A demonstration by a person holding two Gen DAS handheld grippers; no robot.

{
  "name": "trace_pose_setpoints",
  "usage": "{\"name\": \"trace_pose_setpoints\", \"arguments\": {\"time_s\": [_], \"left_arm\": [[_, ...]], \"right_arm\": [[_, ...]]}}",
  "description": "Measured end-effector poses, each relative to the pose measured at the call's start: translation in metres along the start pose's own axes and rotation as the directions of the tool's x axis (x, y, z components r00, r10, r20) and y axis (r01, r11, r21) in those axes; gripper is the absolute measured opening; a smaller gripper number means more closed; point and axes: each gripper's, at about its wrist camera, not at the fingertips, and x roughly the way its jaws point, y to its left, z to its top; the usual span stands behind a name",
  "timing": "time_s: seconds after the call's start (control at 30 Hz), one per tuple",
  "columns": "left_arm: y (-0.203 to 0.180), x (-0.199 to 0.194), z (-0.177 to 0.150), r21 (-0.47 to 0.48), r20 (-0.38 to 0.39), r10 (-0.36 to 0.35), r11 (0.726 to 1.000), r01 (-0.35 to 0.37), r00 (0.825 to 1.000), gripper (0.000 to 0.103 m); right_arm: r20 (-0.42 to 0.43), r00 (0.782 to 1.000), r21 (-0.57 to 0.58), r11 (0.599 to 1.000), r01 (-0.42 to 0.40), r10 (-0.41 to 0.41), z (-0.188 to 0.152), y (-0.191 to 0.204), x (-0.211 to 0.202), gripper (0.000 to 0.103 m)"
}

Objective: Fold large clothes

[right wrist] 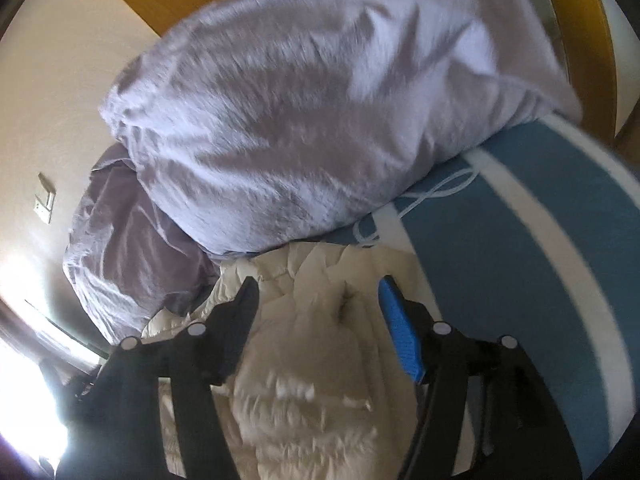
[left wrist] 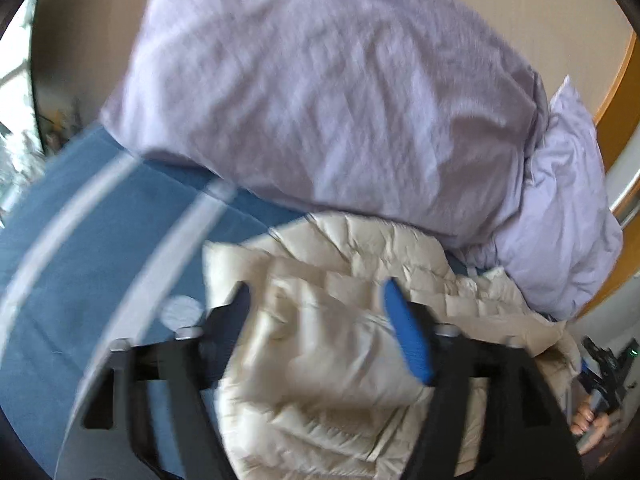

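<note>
Left tool [left wrist: 316,292] agape; right tool [right wrist: 316,290] agape.

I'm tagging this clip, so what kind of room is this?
Most likely a bedroom: a cream quilted puffer jacket lies on a bed with a blue, white-striped sheet, beside a bulky lavender duvet and a matching pillow.

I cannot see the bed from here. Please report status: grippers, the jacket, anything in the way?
Left gripper open, right gripper open, both over the jacket. Jacket crumpled on blue sheet, not folded. Lilac duvet piled right behind it.
</note>
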Motion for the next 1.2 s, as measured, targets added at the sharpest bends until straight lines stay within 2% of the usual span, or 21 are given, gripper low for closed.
{"name": "trace_pose_setpoints", "arguments": {"time_s": [0.17,0.27,0.37,0.43,0.53,0.7,0.93,1.2], "left_arm": [[0.004,-0.032,-0.011,0.022,0.015,0.010,1.000,-0.010,1.000,0.072],[-0.001,-0.042,-0.026,0.061,0.013,0.012,0.998,-0.013,1.000,0.071],[-0.012,-0.051,-0.052,0.128,-0.002,0.012,0.992,-0.012,1.000,0.072],[-0.019,-0.052,-0.068,0.165,-0.015,0.011,0.986,-0.009,1.000,0.072],[-0.033,-0.048,-0.090,0.222,-0.038,0.015,0.975,-0.006,0.999,0.072],[-0.057,-0.030,-0.108,0.293,-0.073,0.038,0.956,-0.015,0.997,0.072],[-0.075,0.003,-0.104,0.321,-0.082,0.083,0.946,-0.052,0.993,0.072],[-0.080,0.035,-0.065,0.254,-0.058,0.091,0.964,-0.074,0.994,0.072]], "right_arm": [[-0.001,0.999,-0.118,0.992,0.034,-0.035,-0.025,0.013,-0.034,0.062],[-0.023,0.999,-0.170,0.985,0.032,-0.037,-0.046,0.021,-0.043,0.058],[-0.049,0.998,-0.226,0.974,0.026,-0.038,-0.069,0.028,-0.048,0.050],[-0.063,0.997,-0.267,0.963,0.025,-0.043,-0.081,0.034,-0.049,0.043],[-0.081,0.995,-0.335,0.942,0.020,-0.050,-0.098,0.048,-0.046,0.036],[-0.085,0.993,-0.403,0.914,0.035,-0.075,-0.111,0.069,-0.027,0.034],[-0.028,0.987,-0.470,0.873,0.127,-0.158,-0.110,0.086,0.009,0.034],[0.046,0.980,-0.409,0.892,0.193,-0.191,-0.074,0.088,0.042,0.035]]}}
